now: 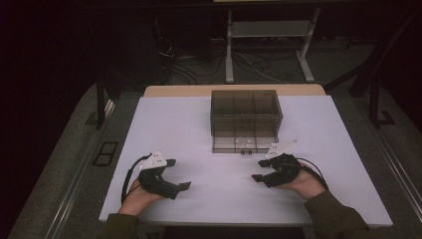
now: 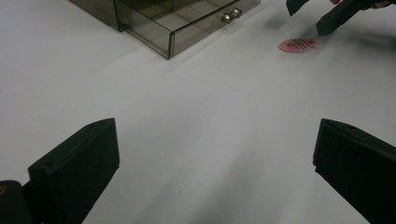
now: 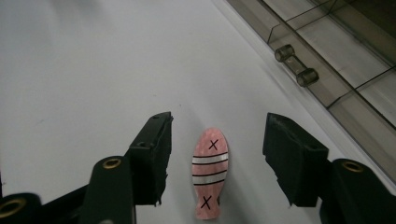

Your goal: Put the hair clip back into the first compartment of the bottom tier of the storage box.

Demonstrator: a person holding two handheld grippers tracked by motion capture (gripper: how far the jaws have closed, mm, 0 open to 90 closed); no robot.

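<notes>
The left hand [image 1: 142, 191] comes in from the bottom edge with its forearm in a dark olive sleeve and holds the left gripper [image 1: 180, 186] low, pointing right and a little forward. Its jaws stand wide apart with nothing between them. The right hand [image 1: 303, 183], sleeve the same, holds the right gripper [image 1: 259, 177] pointing left toward the other one. Its jaws are parted too, tips angled down close to the surface.

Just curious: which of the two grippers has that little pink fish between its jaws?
The right gripper: the pink fish lies flat on the table between its open jaws. The left gripper has bare table there.
</notes>
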